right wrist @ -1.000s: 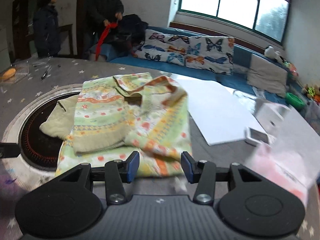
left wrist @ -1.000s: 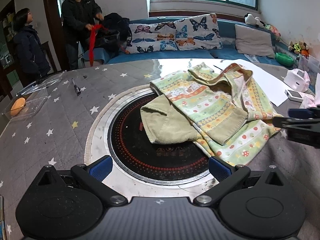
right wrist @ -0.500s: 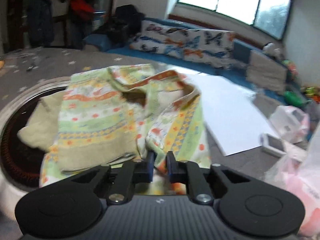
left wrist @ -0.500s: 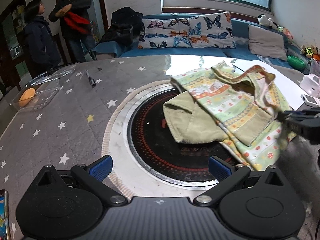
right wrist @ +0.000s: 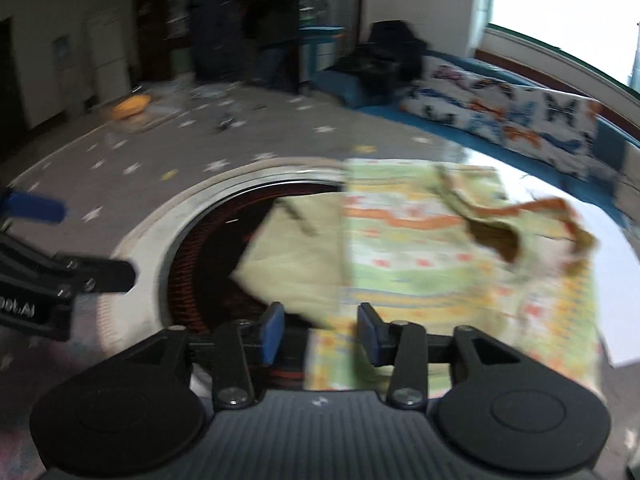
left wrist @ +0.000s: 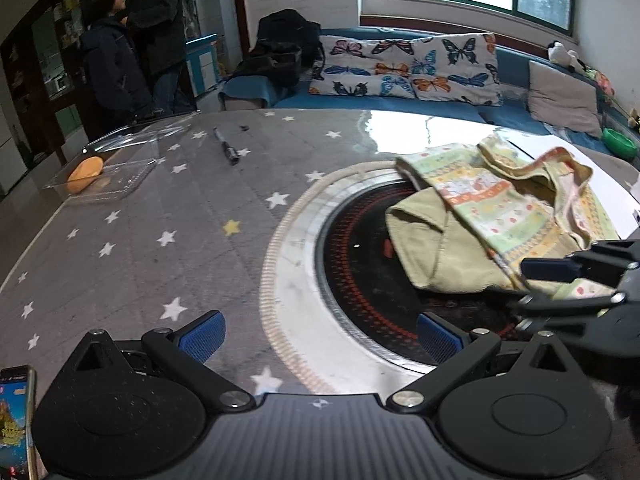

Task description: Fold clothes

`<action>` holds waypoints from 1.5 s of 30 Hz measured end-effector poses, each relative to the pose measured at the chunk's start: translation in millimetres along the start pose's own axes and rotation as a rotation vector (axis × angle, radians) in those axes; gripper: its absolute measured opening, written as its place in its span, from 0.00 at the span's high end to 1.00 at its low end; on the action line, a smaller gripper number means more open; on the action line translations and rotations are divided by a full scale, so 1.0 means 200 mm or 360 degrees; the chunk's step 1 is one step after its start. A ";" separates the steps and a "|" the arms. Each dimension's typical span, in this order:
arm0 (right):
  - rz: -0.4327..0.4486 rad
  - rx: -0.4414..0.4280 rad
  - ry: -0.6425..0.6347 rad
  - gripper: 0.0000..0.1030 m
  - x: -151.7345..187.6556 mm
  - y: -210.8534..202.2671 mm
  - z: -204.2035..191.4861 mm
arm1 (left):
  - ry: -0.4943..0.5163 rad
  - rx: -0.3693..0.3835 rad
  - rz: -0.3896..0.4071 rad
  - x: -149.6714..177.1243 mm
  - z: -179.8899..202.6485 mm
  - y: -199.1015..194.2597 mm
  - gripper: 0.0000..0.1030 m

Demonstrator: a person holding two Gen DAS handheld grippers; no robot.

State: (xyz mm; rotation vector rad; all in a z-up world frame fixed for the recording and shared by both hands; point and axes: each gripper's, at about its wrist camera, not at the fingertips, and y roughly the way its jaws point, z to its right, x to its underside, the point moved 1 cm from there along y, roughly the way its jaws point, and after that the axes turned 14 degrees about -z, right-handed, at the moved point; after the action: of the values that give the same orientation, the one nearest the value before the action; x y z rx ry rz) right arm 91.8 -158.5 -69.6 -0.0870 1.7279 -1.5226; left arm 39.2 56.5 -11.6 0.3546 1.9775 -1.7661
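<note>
Green-and-yellow patterned garment (left wrist: 516,216) lies rumpled over the right side of the round black inset (left wrist: 360,280) in the star-printed tabletop (left wrist: 160,216), while both the left hand-held gripper (left wrist: 320,330) and right hand-held gripper (right wrist: 320,332) stand spread, gripping nothing.

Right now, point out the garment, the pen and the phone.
garment (left wrist: 516,216): left wrist view, patterned front.
pen (left wrist: 226,147): left wrist view, mid barrel.
phone (left wrist: 14,420): left wrist view, lit screen.
</note>
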 end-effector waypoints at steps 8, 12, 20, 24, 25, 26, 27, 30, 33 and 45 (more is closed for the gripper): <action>-0.0002 0.0127 -0.0075 0.91 -0.06 0.08 -0.11 | -0.0064 -0.0028 0.0006 0.02 -0.11 -0.02 0.00; 0.0112 0.0088 -0.0053 0.98 -0.04 -0.07 -0.08 | -0.0102 -0.0029 0.0020 0.02 -0.15 -0.04 0.00; 0.0254 0.0010 -0.0161 0.99 0.04 -0.50 -0.10 | -0.0137 -0.0025 0.0088 0.01 -0.19 -0.11 0.00; 0.0160 0.0096 -0.0261 0.64 0.02 -0.39 -0.16 | -0.0153 -0.0015 0.0083 0.04 -0.21 -0.13 0.00; 0.0132 0.0111 -0.0275 0.62 0.01 -0.32 -0.17 | -0.0150 -0.0016 0.0085 0.04 -0.22 -0.13 0.00; 0.0108 0.0119 -0.0293 0.62 0.01 -0.27 -0.18 | -0.0148 -0.0025 0.0082 0.05 -0.22 -0.13 0.00; 0.0085 0.0122 -0.0312 0.62 0.00 -0.22 -0.18 | -0.0150 -0.0032 0.0074 0.06 -0.23 -0.12 0.00; 0.0037 0.0179 -0.0394 0.62 0.00 -0.09 -0.22 | -0.0159 -0.0045 0.0048 0.06 -0.24 -0.10 0.00; 0.0027 0.0215 -0.0437 0.62 0.00 -0.01 -0.25 | -0.0168 -0.0041 0.0034 0.05 -0.25 -0.07 0.00; 0.0017 0.0083 -0.0315 0.96 -0.05 0.11 -0.21 | -0.0165 -0.0051 0.0018 0.05 -0.26 -0.05 0.00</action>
State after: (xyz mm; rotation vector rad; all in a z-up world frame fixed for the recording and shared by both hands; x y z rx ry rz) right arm 83.3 -113.3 -84.4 -0.1949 1.5295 -1.4974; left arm 17.6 104.9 -5.0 0.2580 1.9252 -1.7084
